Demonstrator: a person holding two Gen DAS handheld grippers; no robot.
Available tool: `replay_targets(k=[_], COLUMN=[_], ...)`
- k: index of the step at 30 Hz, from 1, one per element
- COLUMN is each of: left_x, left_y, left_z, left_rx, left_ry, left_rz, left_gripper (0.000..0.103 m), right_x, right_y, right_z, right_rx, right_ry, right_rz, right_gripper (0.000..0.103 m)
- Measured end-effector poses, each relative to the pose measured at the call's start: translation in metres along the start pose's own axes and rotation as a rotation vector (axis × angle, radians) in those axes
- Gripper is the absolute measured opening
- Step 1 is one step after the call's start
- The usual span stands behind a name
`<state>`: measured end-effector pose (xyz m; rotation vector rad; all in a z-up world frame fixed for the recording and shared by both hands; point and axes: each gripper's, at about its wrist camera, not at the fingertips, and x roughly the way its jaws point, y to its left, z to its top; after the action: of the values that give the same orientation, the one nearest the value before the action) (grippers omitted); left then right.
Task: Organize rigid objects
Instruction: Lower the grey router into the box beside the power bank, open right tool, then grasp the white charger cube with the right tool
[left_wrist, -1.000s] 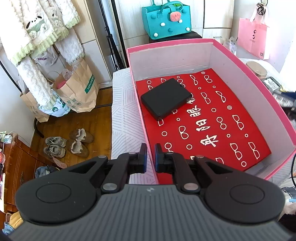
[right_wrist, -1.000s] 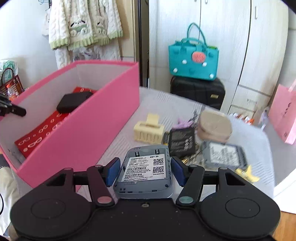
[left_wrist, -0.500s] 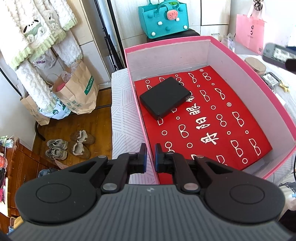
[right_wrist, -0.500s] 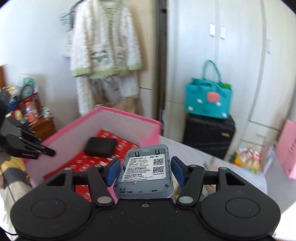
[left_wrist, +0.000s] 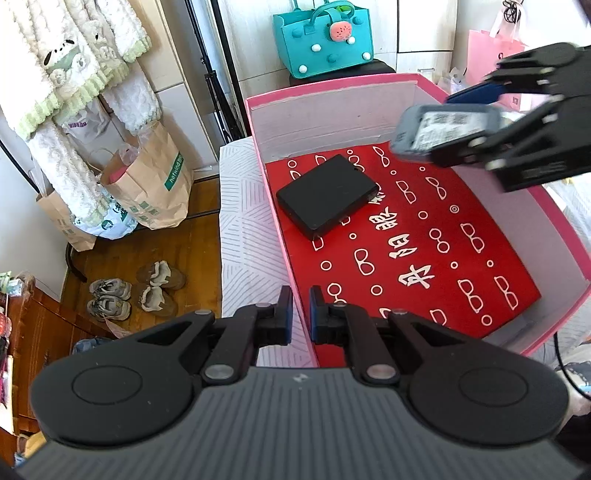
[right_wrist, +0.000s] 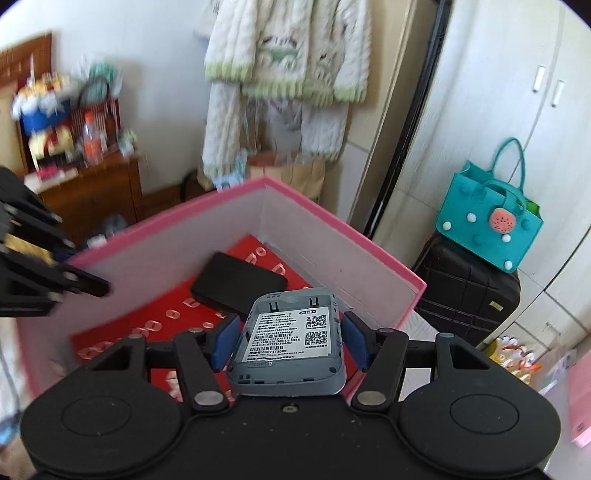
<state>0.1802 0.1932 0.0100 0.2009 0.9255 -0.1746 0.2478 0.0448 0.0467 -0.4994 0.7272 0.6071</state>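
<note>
My right gripper (right_wrist: 290, 341) is shut on a grey wifi device with a white label (right_wrist: 290, 334) and holds it in the air above the right side of the pink box (right_wrist: 343, 236). The device (left_wrist: 443, 129) and the right gripper (left_wrist: 532, 122) show over the box's right wall in the left wrist view. A black flat case (left_wrist: 327, 195) lies on the red patterned lining (left_wrist: 424, 243) in the box's far left part; it also shows in the right wrist view (right_wrist: 238, 282). My left gripper (left_wrist: 298, 319) is shut on the pink box's near left wall (left_wrist: 280, 229).
The box stands on a white patterned cloth (left_wrist: 243, 236). A teal bag (right_wrist: 487, 221) sits on a black suitcase (right_wrist: 465, 295) behind the box. Paper bags (left_wrist: 147, 181) and shoes (left_wrist: 147, 288) are on the wooden floor at left. A wooden cabinet (right_wrist: 88, 192) stands beyond.
My right gripper has carried the grey device up from the table and over the pink box's right wall. The left gripper has stayed on the box wall.
</note>
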Motion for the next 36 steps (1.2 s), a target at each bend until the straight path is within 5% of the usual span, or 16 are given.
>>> replay_targets(k=[7, 14, 25, 36], left_x=[0.000, 0.000, 0.000, 0.003], left_y=[0.003, 0.003, 0.002, 0.002], left_z=[-0.004, -0.005, -0.005, -0.004], left_rx=[-0.003, 0.003, 0.007, -0.030], left_ry=[-0.013, -0.022, -0.023, -0.035], left_rz=[-0.019, -0.019, -0.008, 0.012], left_gripper=[0.009, 0.009, 0.009, 0.009], right_x=[0.048, 0.059, -0.042, -0.120], right_y=[-0.010, -0.028, -0.058, -0.089], right_z=[0.016, 0.022, -0.018, -0.094], right_rx=[-0.023, 0.134, 0.295, 0.369], right_ry=[0.116, 0.135, -0.042, -0.025], right_rz=[-0.038, -0.002, 0.085, -0.032], right_gripper=[0.066, 0.068, 0.070, 0.075])
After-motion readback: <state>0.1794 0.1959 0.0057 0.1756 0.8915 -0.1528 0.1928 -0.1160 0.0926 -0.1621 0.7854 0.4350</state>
